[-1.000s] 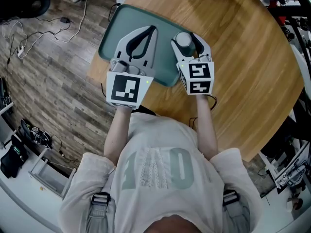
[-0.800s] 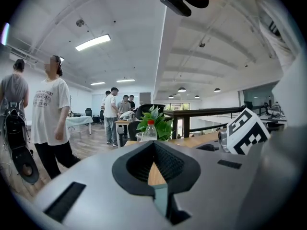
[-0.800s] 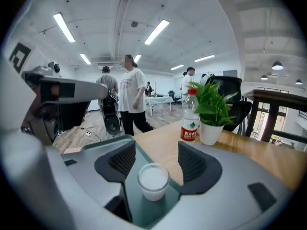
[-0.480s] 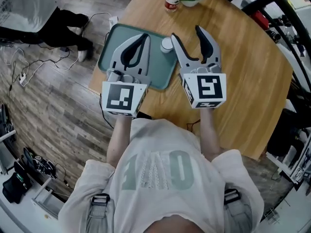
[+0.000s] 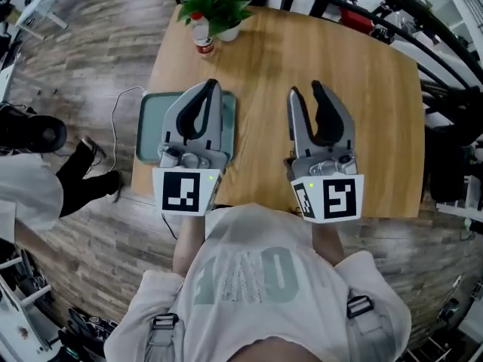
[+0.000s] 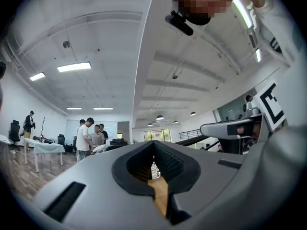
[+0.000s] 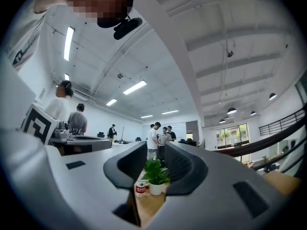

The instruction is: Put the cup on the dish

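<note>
The green tray (image 5: 148, 133) that serves as the dish lies on the left part of the wooden table (image 5: 370, 127). No cup shows in any view; my left gripper (image 5: 210, 86) hangs over the tray's right half and hides that part. Its jaws are shut with nothing in them. My right gripper (image 5: 305, 90) is raised over bare wood to the right of the tray. Its jaws are closing, a gap still stands between them and nothing is inside. In the right gripper view the right gripper (image 7: 153, 166) points level across the table.
A potted plant (image 5: 215, 6) and a small red-labelled bottle (image 5: 201, 38) stand at the table's far left corner; the plant (image 7: 156, 174) and bottle (image 7: 140, 188) also show between the right jaws. Black frames (image 5: 392, 13) crowd the far right. A person (image 5: 30, 172) is left of the table.
A second ago the right jaws stood wide around the cup on the tray. They left it there, both grippers lifted back, and the right jaws have narrowed. The cup is now out of sight.
</note>
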`<state>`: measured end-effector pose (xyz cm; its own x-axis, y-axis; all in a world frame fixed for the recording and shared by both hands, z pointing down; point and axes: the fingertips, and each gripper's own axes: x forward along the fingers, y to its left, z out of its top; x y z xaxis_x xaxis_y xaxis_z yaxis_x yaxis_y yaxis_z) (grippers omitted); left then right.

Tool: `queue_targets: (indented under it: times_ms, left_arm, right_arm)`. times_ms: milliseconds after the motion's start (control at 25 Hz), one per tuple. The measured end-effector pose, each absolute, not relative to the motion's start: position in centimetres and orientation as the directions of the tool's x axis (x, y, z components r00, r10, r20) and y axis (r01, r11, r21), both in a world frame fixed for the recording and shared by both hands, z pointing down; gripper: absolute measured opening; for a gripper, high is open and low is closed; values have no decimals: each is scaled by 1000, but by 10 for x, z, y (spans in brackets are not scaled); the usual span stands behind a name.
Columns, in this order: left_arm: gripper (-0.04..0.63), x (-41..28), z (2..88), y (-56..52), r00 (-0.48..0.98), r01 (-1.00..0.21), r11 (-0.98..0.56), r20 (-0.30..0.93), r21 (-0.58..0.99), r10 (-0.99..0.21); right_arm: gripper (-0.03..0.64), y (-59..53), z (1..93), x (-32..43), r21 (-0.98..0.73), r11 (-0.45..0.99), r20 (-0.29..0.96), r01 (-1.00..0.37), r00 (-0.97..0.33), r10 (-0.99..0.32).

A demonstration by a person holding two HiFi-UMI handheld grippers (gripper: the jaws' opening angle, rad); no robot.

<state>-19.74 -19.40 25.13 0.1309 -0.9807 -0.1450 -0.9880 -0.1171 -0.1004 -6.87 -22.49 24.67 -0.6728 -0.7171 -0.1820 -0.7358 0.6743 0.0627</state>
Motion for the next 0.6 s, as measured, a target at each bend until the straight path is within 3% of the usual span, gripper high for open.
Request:
queue_targets:
  times_ms: [40,160,600]
  left_arm:
    - [9,-188,249,-196,154,-984,-138,-153,-112,-976]
    - [9,-160,241,-200,231,-968,-207,-183,-145,-956]
    - [9,-68,246,-204,405,-911,-380,-170,-161,-899]
  right_arm:
    - [100,-222,247,-56,57,646,-186,-761,-644,-742]
    - [53,-213,249,-19,27,571,-186,-820,-566,-803]
    - [20,-203,284,53,34,436,-68,-899,-437,-897]
